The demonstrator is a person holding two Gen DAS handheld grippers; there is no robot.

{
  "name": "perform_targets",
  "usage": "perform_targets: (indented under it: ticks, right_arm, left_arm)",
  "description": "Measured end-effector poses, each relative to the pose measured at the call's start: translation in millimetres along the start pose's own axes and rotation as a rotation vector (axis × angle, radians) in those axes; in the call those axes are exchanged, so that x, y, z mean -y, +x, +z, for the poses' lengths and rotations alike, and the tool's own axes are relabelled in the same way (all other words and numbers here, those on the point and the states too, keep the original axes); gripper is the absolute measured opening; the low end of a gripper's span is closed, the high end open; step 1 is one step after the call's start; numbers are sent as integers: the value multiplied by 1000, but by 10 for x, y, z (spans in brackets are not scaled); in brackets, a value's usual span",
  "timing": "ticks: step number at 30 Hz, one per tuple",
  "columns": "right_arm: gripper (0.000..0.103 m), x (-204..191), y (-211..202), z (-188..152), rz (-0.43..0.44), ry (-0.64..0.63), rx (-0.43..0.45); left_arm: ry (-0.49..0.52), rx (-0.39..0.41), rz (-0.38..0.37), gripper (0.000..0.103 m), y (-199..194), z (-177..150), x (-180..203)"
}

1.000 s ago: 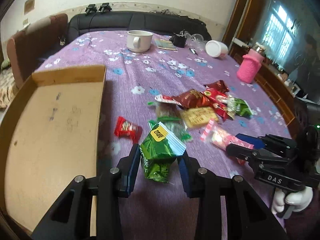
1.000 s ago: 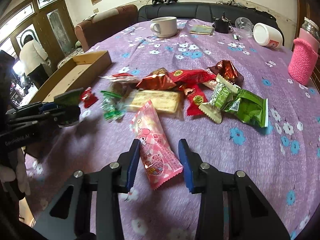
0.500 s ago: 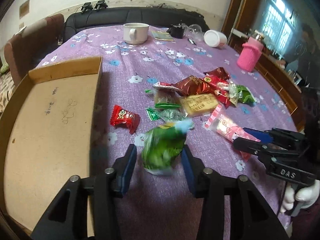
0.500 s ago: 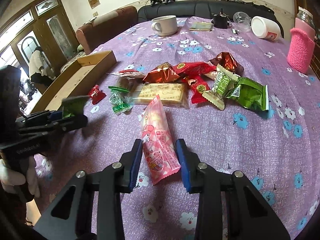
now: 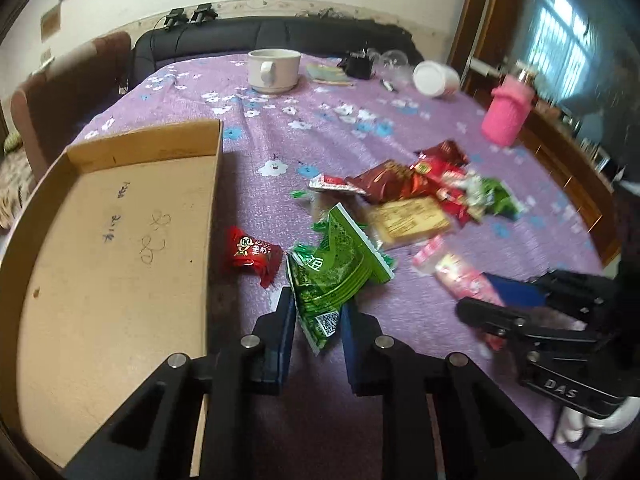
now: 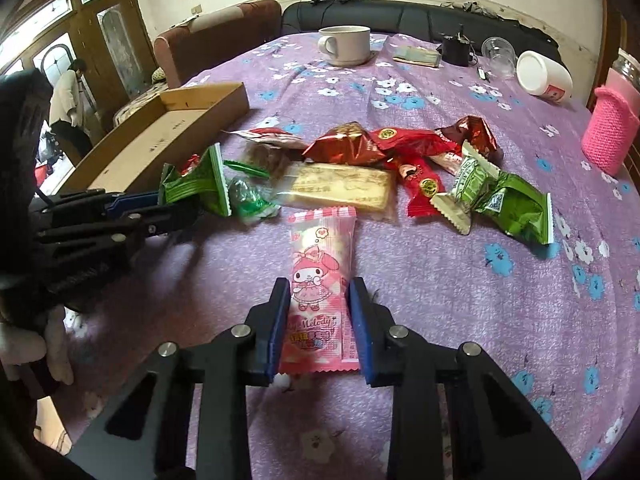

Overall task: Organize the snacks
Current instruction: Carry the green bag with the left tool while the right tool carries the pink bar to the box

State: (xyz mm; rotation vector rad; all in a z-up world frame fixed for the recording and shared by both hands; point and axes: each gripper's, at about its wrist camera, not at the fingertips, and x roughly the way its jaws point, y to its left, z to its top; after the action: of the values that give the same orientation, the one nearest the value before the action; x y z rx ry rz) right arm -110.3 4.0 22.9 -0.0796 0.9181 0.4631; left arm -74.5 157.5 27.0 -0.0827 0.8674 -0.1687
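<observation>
My left gripper (image 5: 318, 312) is shut on a green snack packet (image 5: 334, 276) and holds it just right of the cardboard tray (image 5: 112, 240); the packet also shows in the right wrist view (image 6: 196, 184). My right gripper (image 6: 318, 308) is shut on a pink My Melody packet (image 6: 320, 280) above the purple cloth. A heap of red, green and yellow packets (image 6: 384, 168) lies in the middle of the table. A small red candy packet (image 5: 252, 252) lies beside the tray.
A white mug (image 5: 272, 70), a tipped white cup (image 5: 434, 78) and a pink knitted holder (image 5: 506, 114) stand at the table's far side. A black sofa (image 6: 400, 16) and a brown chair (image 6: 224, 36) lie behind. A person (image 6: 70, 100) stands by the door.
My left gripper has tightened on the green packet and swung it left, close to the tray's edge. My right gripper still holds the pink packet, which now lies flatter and straighter.
</observation>
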Motion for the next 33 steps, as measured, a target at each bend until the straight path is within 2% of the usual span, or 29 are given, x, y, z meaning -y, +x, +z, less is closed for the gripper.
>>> perform_targets:
  ticks: [8, 10, 12, 16, 19, 21, 23, 25, 27, 33]
  right_arm:
    - [31, -55, -278, -29, -3, 15, 45]
    - [25, -83, -329, -18, -1, 14, 50]
    - [24, -111, -372, -7, 4, 14, 54]
    - [15, -194, -449, 17, 16, 4, 72]
    - [15, -244, -468, 45, 32, 2, 80]
    - [15, -205, -447, 51, 7, 21, 91]
    - [21, -119, -400, 51, -11, 54, 83]
    - [44, -25, -355, 32, -13, 92, 66]
    - [54, 40, -346, -9, -16, 111, 64]
    - [54, -50, -188, -72, 10, 79, 10]
  left_arm:
    - [-124, 94, -190, 20, -415, -99, -125]
    - [-151, 117, -219, 20, -527, -123, -195]
    - [-176, 141, -235, 20, -619, -140, -283]
    - [-244, 177, -247, 20, -784, -199, -534]
    - [-296, 192, -255, 20, -887, -272, -732]
    - [-306, 203, -251, 20, -944, -317, -792]
    - [-308, 206, -259, 20, -982, -357, -814]
    - [-306, 208, -268, 20, -983, -367, -812]
    - [-305, 210, -268, 20, -990, -373, -820]
    - [-330, 209, -240, 20, -972, -417, -929]
